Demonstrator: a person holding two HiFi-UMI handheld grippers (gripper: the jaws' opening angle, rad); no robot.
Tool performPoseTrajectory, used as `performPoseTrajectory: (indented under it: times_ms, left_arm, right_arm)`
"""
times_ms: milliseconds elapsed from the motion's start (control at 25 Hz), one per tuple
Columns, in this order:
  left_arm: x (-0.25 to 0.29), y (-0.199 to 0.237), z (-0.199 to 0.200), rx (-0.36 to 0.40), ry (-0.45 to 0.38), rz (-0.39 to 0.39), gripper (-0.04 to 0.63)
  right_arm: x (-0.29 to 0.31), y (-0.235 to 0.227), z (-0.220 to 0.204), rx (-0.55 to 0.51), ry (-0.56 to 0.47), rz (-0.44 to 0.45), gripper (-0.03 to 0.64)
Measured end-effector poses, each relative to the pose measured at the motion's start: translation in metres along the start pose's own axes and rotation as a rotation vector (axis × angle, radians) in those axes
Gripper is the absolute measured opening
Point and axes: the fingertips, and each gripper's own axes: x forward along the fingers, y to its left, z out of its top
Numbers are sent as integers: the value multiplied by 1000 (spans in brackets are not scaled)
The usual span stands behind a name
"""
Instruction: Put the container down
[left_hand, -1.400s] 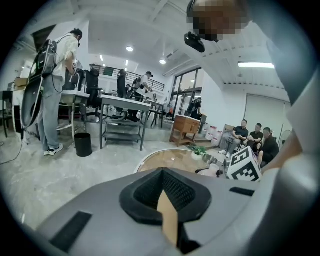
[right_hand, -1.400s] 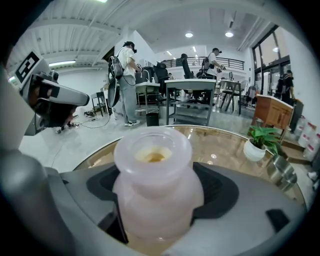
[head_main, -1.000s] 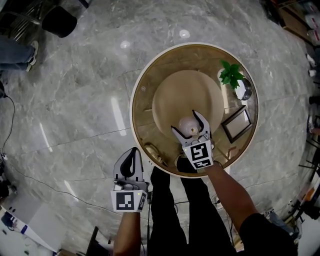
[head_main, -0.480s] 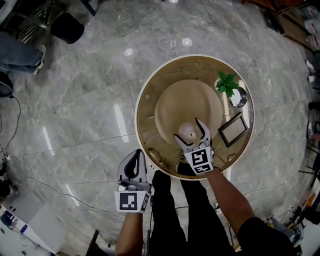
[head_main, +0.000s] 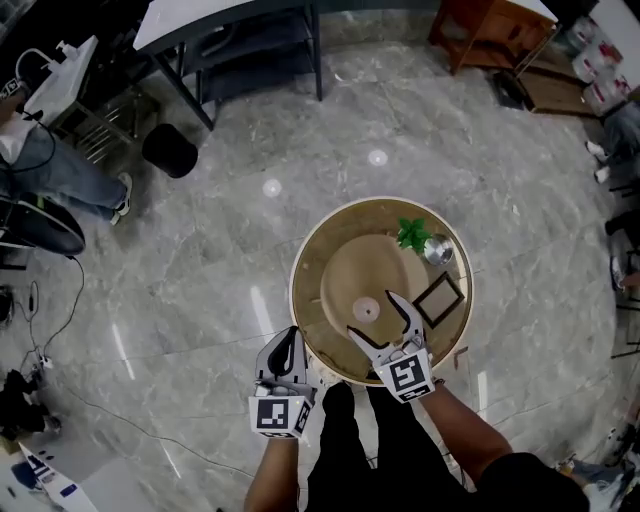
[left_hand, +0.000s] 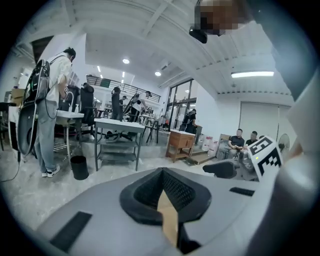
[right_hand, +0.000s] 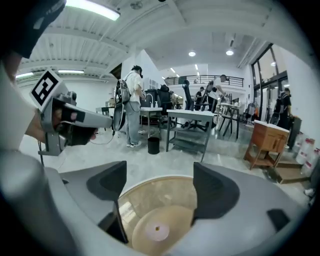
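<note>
The small pale container (head_main: 366, 311) sits on the round glass table (head_main: 300, 270), nothing gripping it. The right gripper (right_hand: 160, 187) hangs above it with its jaws spread wide, the container free between and below them. The left gripper (head_main: 283, 350) is pressed together, empty, beside the table. The putting-down looks done; only clearing the hand away seems left.

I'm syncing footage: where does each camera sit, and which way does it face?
Head view: on the person's head, facing down at the round table; forearms, legs, left gripper, right gripper show.
Left gripper view: on that gripper, facing across the hall; shut jaws show.
Right gripper view: on that gripper, facing down at the table; open jaws show.
Shared: head and right gripper views show the container.
</note>
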Motion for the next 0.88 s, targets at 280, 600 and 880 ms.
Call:
performPoseTrajectory:
  times_ms: [280, 600, 880]
  left_arm:
    - [-23, -25, 97, 64, -86, -29, -5]
    - [-53, -40, 162, 81, -173, -16, -5]
    - [-73, -39, 187, 77, -248, -4, -5]
  right_arm:
    - [-77, -13, 141, -31, -149, -43, 328]
    - [-131, 1, 215, -53, -293, -25, 196]
    - [-147, 16, 220, -90, -303, -9, 109]
